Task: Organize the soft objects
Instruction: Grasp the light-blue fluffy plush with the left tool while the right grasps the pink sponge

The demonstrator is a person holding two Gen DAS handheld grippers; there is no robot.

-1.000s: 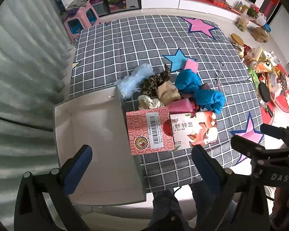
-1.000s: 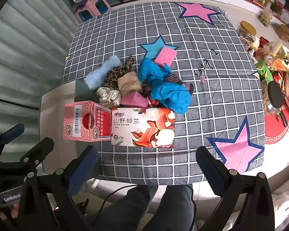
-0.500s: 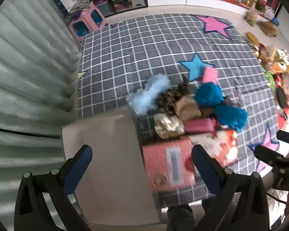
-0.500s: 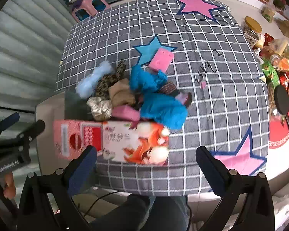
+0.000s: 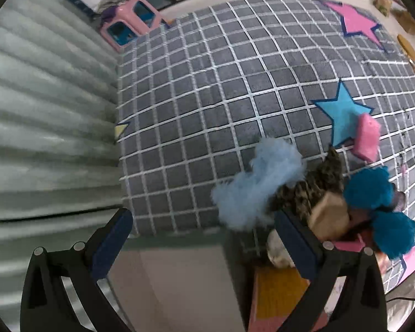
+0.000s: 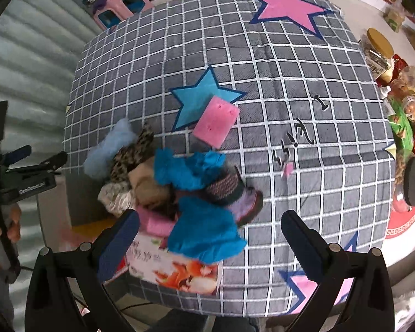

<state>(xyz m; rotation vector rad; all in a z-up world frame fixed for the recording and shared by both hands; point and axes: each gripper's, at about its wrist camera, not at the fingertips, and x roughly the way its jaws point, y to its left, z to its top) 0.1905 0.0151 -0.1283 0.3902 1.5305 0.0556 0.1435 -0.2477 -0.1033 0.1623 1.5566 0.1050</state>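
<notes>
Ahead, pale blue fluff (image 5: pixel 256 185) near spread left claw (image 5: pixel 204 242), blue cloth (image 6: pixel 204 235) between spread right claw (image 6: pixel 210 239) fingers

**Soft pile at the cloth's near edge**

The right gripper (image 6: pixel 210 238) hangs open above a bright blue cloth (image 6: pixel 204 238) draped over a floral tissue box (image 6: pixel 177 271). At ten o'clock lie a leopard-print piece (image 6: pixel 132 152) and pale blue fluff (image 6: pixel 108 146); at twelve, a pink sponge (image 6: pixel 215 121).

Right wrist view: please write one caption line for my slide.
Open right gripper above a pile of soft items: blue cloths, pink sponge, leopard-print fabric.
</notes>
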